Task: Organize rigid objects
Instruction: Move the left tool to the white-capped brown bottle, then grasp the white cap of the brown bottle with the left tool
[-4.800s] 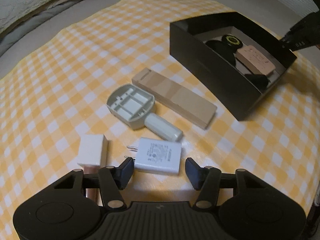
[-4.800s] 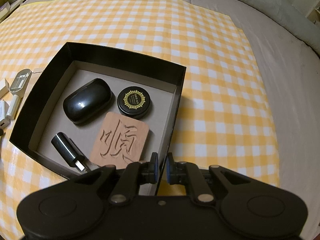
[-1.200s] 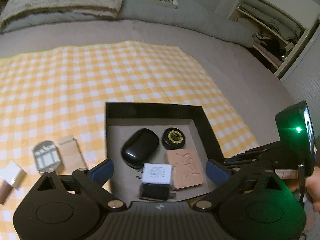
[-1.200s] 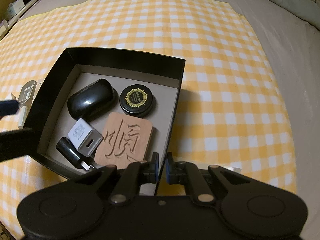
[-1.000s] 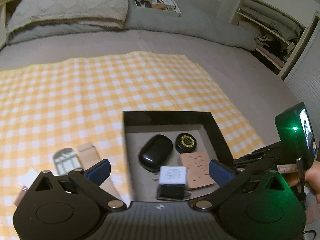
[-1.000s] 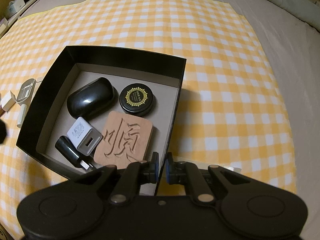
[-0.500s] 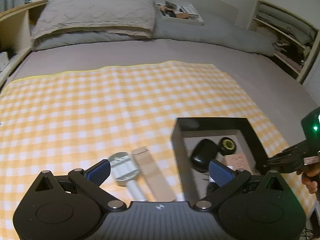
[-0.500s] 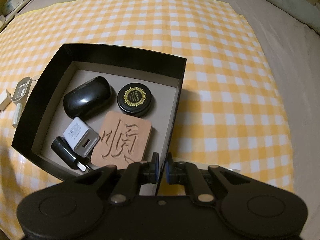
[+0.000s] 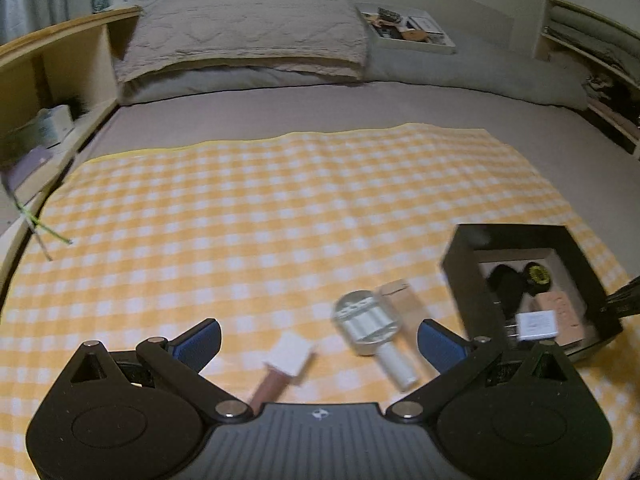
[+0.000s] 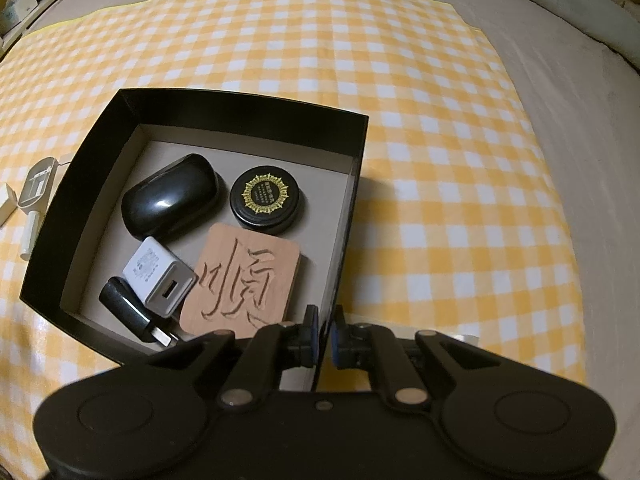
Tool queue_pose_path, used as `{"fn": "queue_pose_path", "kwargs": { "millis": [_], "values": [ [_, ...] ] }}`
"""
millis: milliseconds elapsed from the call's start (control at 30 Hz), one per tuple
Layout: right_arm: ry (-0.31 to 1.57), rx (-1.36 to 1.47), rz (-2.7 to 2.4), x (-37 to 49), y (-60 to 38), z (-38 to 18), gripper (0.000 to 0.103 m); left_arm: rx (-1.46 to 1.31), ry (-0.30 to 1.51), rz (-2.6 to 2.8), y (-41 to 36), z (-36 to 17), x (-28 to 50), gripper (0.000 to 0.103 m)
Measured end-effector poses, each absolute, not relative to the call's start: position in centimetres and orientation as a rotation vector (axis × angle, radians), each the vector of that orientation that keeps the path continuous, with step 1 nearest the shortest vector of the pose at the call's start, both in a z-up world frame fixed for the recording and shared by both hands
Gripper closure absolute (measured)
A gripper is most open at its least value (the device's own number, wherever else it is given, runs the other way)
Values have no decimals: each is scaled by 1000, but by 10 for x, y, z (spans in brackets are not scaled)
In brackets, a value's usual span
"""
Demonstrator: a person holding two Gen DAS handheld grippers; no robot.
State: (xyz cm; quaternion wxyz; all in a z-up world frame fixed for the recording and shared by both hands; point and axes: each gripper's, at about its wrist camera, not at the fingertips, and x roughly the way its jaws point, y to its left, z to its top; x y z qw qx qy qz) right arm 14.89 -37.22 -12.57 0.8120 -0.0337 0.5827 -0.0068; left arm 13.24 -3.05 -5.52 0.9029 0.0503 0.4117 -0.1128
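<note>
Your left hand-held gripper hangs released over the light, stiff white block left of the box, whose wall your right hand-held gripper clenches; take the block across its flat sides.

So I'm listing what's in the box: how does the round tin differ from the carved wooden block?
The round tin is black and circular with a gold sunburst emblem on its lid; the carved wooden block is a tan, rounded square with a character cut into its face. The tin sits toward the far wall of the black box, the block nearer the right gripper. The tin looks thicker, the block flatter. Both lie flat on the box floor.
</note>
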Motion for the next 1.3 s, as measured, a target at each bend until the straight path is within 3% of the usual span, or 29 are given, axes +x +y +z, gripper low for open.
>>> {"fn": "queue_pose_path", "kwargs": {
  "millis": [800,900,1067,1167,1300],
  "values": [
    [1243,-128,-12,144,-364,-125,95,179,942,-324,46,-116,153,0],
    [1242,-131,-11,145,-364,-125,95,230,929,-358,43,-117,157,11],
    [1246,-121,-7,145,-363,-125,95,289,954,-442,37,-126,170,40],
    [1251,-122,-1,145,-364,-126,95,317,969,-486,29,-135,174,50],
    [1254,-119,3,146,-365,-126,95,341,982,-546,17,-145,175,51]
  ]
}}
